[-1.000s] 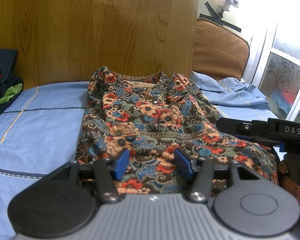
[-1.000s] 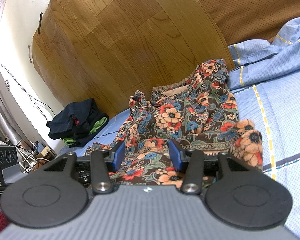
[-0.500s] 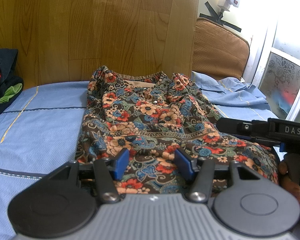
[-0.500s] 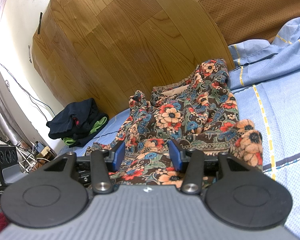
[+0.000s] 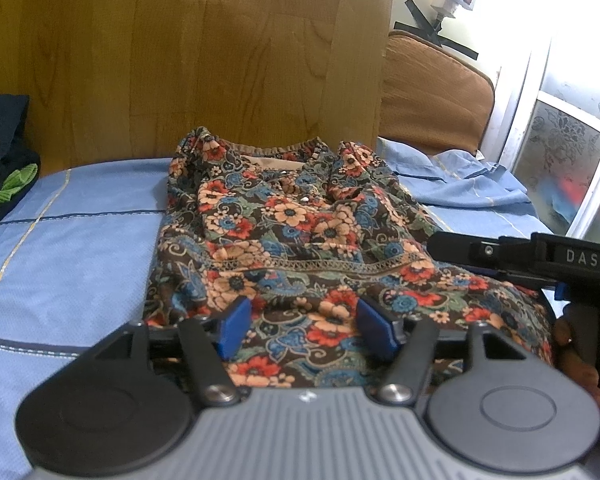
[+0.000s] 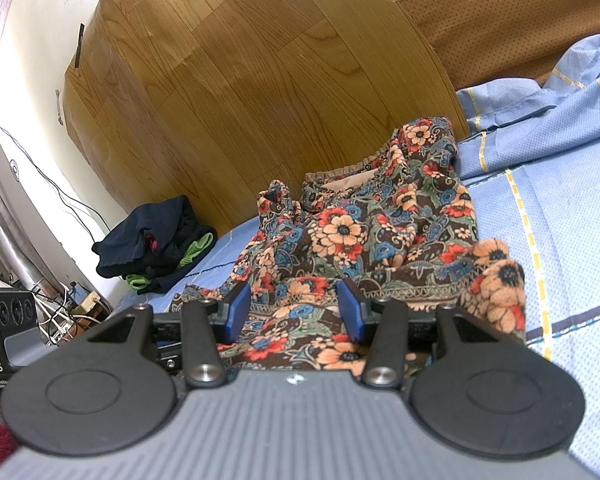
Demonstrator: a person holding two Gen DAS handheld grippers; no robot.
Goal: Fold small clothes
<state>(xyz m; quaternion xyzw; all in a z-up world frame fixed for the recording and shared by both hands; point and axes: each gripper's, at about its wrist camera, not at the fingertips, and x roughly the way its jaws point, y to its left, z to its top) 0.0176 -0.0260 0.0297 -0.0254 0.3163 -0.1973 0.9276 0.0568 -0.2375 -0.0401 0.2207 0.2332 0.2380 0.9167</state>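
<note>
Bed (image 5: 80, 240): left claw (image 5: 306, 326) just widened over floral garment (image 5: 292, 232).

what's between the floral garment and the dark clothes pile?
Only bare blue sheet. Both wrist views show the floral garment and the dark clothes pile apart, with nothing lying on the stretch between them.
</note>
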